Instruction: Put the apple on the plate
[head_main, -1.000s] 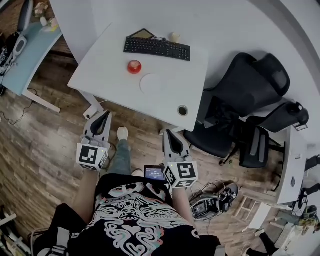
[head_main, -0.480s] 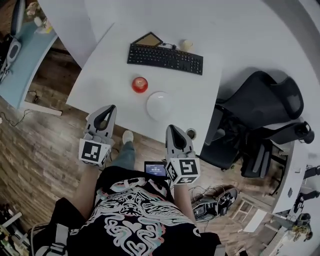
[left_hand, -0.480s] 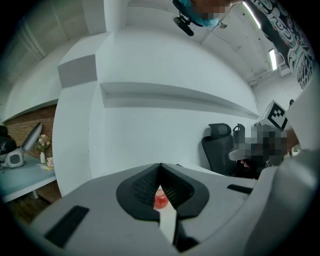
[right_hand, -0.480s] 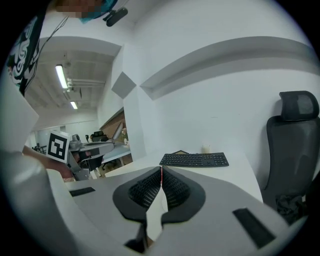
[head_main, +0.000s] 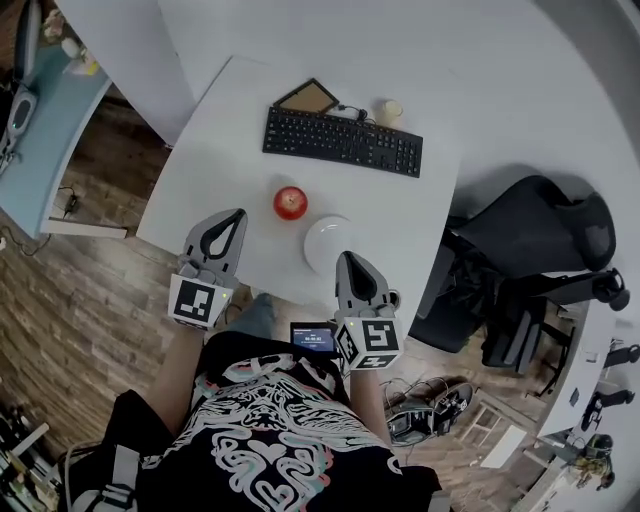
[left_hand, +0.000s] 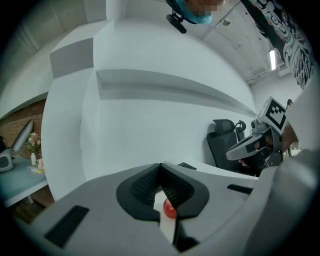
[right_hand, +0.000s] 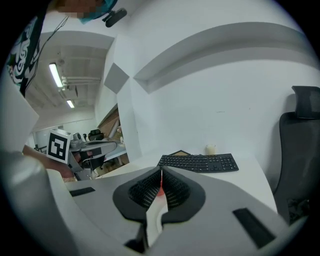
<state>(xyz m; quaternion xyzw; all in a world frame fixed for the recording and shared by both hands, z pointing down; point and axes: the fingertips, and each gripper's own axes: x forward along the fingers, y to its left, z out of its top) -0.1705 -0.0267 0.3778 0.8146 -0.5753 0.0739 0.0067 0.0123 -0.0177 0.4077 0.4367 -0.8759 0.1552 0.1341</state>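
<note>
Both tongs are pressed together with nothing pinched between them, which I judge is simply how I carry them on the way in. In the head view my left gripper (head_main: 231, 220) sits at the near edge of the table (head_main: 220, 130), left of centre. My right gripper (head_main: 351, 262) is at centre, its nose overlapping the near rim of the plate (head_main: 320, 235); I cannot tell if it touches. Both point up the frame toward the work. The apple (head_main: 290, 202) rests on the table just up and left of the plate, close to it but apart, and it peeks red through the slit under the left jaws. That gripper looks better lined up for the pick, but it must spread first. Beyond lie the keyboard (head_main: 342, 141) and, at right, an office chair (head_main: 530, 235).
</note>
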